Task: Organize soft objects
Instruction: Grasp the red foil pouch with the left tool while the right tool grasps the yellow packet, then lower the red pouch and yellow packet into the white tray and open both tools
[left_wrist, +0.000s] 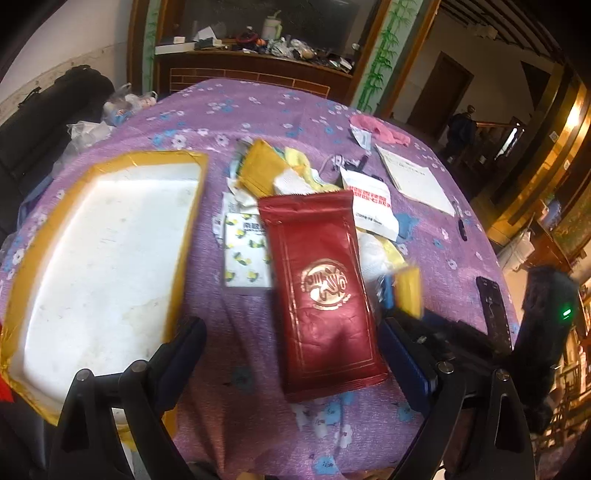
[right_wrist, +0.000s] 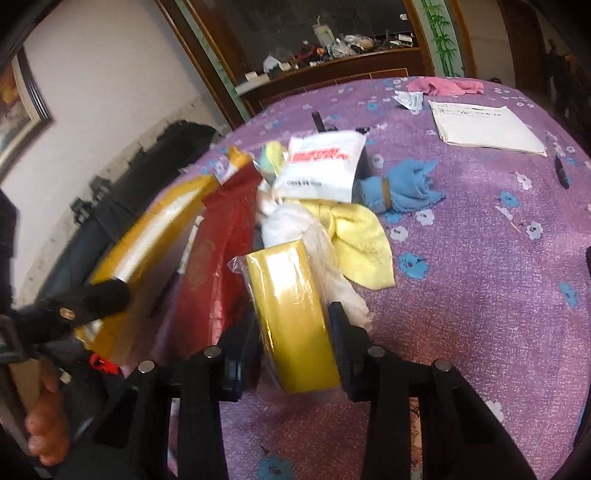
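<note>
My right gripper (right_wrist: 293, 325) is shut on a yellow pack in clear wrap (right_wrist: 291, 325), held above the purple floral tablecloth (right_wrist: 480, 277); the pack also shows in the left wrist view (left_wrist: 408, 291). My left gripper (left_wrist: 291, 332) is open, its fingers either side of a red foil pouch (left_wrist: 321, 291) lying on the cloth. The pouch also shows in the right wrist view (right_wrist: 218, 258). A pile of soft things lies behind: a yellow cloth (right_wrist: 358, 240), a white cloth (right_wrist: 288, 225), a blue cloth (right_wrist: 402, 186) and a white packet with red print (right_wrist: 321, 170).
A white foam tray with yellow tape edges (left_wrist: 103, 251) lies left of the pouch. A lemon-print packet (left_wrist: 245, 254), a yellow padded pack (left_wrist: 262, 166), papers (left_wrist: 413, 177), a pink cloth (left_wrist: 380, 127), a pen (left_wrist: 461, 221) and a black phone (left_wrist: 493, 314) also lie on the table.
</note>
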